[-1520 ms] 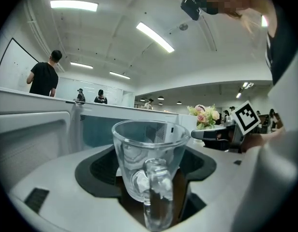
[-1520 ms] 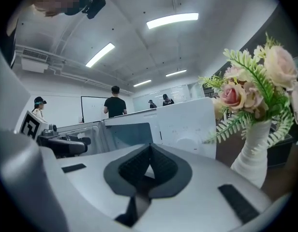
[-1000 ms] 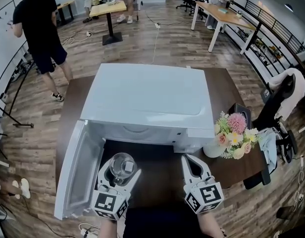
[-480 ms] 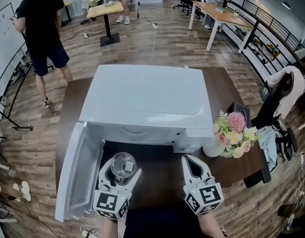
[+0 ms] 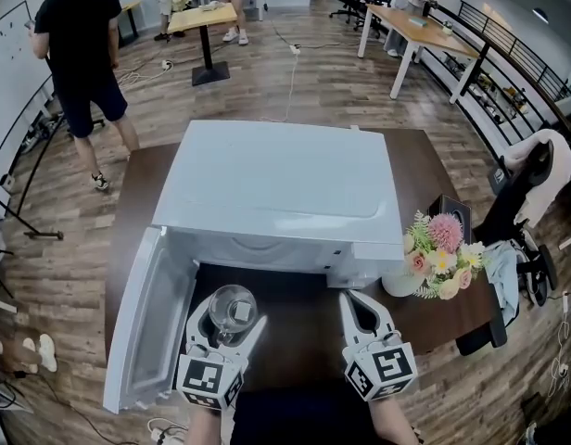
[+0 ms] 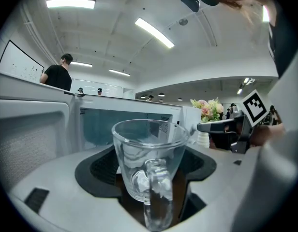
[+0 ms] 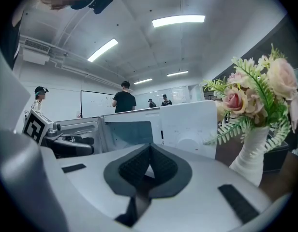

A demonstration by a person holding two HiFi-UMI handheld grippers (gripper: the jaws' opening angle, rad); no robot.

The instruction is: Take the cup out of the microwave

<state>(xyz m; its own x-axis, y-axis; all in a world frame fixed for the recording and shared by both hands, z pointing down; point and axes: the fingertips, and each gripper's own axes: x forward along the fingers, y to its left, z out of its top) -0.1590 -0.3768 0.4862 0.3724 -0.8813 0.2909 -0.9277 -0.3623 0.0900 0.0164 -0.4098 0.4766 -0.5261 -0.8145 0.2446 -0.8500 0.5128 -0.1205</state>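
Head view: one cup [image 5: 228,304] in left claw [image 5: 233,317]; right claw [image 5: 357,304] closed, empty.

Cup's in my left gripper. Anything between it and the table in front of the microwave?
Nothing visible. The clear glass cup sits between the jaws of the left gripper, outside the white microwave, above bare dark brown table. The open microwave door is to its left; the shut right gripper is off to its right.

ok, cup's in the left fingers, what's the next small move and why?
Probably lower the left gripper and set the glass cup on the table: the cup already sits clamped outside the microwave, above bare tabletop. The right gripper is shut and empty.
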